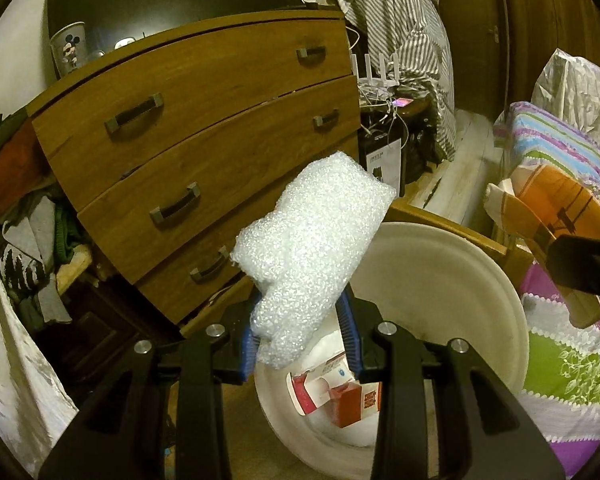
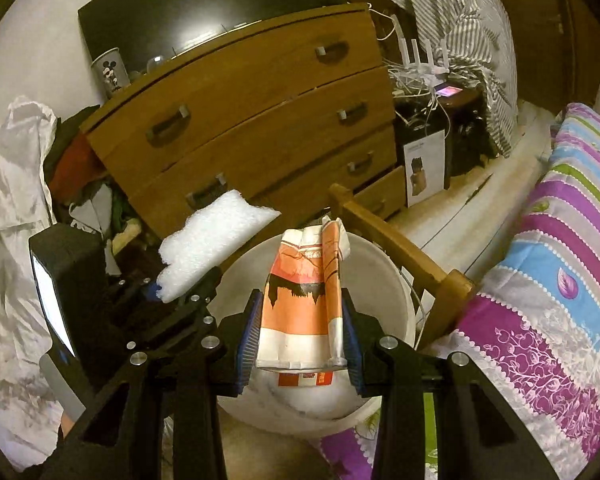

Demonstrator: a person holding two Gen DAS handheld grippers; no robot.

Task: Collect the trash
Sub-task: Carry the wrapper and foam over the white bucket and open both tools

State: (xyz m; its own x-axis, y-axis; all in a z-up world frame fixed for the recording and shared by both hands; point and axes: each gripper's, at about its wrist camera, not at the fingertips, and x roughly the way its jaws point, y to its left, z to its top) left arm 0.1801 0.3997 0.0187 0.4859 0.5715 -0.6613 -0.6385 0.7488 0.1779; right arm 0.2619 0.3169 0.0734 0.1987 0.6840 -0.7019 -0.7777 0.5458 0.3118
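Two tongs are at work. The left tongs are clamped on one wad of bubble wrap; the right tongs are clamped on one paper bag. Both hang over a single white bucket, which sits just beneath and ahead of the fingertips.

The wrap is white, crumpled and lumpy, sticking up and forward from between the blue pads, tilted toward the right. From the right wrist it shows to the left of the right tongs, above the bucket's left rim.

The bag is orange and white with a dark jagged band across it, creased, folded along its length, its top end twisted. It stands upright between the pads, over the bucket's middle.

Inside the bucket, below the left tongs, lie at least two pieces of red-and-white packaging.

Beyond the tongs stands one wooden dresser with four drawers showing. One striped, flowered quilt lies to the right.
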